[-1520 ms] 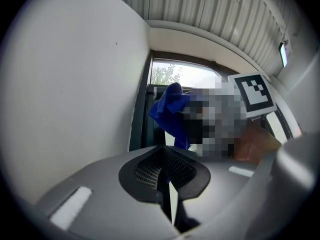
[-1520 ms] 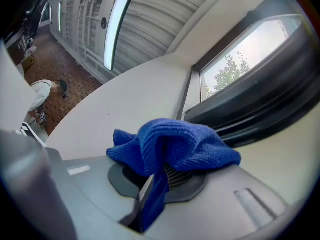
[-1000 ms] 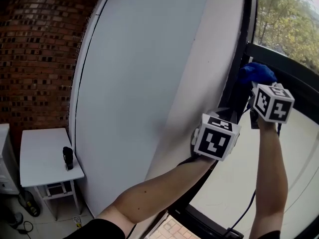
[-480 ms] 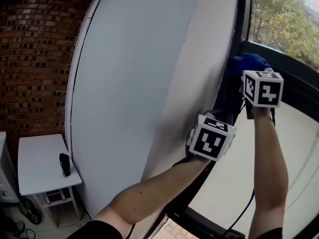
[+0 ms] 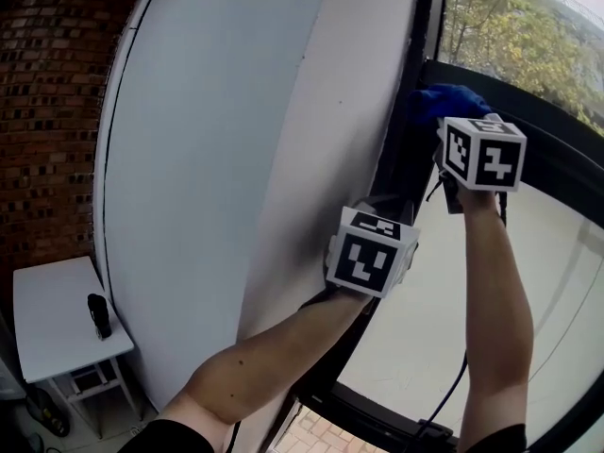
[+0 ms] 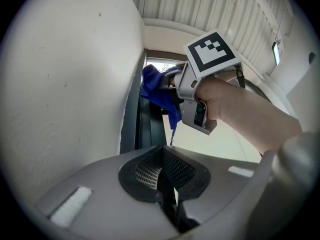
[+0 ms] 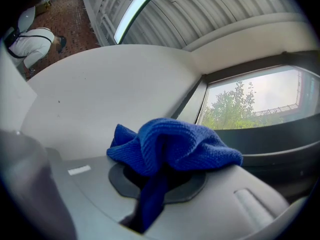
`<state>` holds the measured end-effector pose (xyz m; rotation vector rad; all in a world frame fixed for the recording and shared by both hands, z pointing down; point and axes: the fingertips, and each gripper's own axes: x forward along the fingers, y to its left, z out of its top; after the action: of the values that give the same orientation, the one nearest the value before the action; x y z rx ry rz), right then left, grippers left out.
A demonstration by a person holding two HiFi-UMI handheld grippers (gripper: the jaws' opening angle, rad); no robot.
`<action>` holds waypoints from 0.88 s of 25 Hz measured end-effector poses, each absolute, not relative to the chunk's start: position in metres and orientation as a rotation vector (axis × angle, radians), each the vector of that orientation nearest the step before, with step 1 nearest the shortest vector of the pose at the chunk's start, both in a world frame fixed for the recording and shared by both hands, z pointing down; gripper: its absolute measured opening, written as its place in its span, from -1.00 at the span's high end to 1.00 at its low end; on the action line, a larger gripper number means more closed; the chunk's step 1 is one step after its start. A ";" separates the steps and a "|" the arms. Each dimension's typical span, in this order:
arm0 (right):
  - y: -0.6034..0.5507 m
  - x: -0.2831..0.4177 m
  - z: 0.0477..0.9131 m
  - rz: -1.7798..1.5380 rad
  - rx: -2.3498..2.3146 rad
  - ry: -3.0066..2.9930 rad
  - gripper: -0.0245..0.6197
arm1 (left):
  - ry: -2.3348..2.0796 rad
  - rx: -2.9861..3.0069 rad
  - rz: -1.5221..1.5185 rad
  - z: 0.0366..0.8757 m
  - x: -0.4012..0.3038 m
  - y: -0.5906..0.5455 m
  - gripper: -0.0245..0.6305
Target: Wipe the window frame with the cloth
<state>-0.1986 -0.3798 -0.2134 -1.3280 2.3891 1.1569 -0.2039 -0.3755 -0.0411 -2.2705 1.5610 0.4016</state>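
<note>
Blue cloth held high at the window frame

Nearest, the left gripper (image 6: 169, 206) has its jaws closed together with nothing between them, low beside the white wall (image 5: 236, 140). Above it, the right gripper (image 7: 150, 204) has its jaws clamped on the bunched blue cloth (image 7: 170, 146), which sits up against the dark upright of the window frame (image 5: 401, 159). Green trees (image 5: 500, 26) show beyond the glass. Far below stands a small white desk (image 5: 42, 333).

Plain domestic-looking room, red brick wall (image 5: 47, 111), smooth white wall (image 5: 217, 140), dark window frame (image 5: 533, 97) facing leafy trees (image 5: 510, 26), small white desk (image 5: 47, 314) on pale floor (image 5: 90, 432)
</note>
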 end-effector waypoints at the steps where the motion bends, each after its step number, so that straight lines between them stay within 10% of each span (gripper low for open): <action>1: -0.380 -0.195 -0.213 1.156 -1.329 2.387 0.76 | 1.555 -2.276 0.402 -0.040 -0.202 -0.375 0.95; 22: -0.346 -0.052 -0.226 1.055 -1.553 2.150 0.76 | 1.381 -2.356 0.389 -0.025 -0.147 -0.334 0.94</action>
<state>-0.0524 -0.3465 -0.2262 -1.5528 2.1497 1.0549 -0.1466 -0.3342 -0.0252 -2.3560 1.3812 0.3885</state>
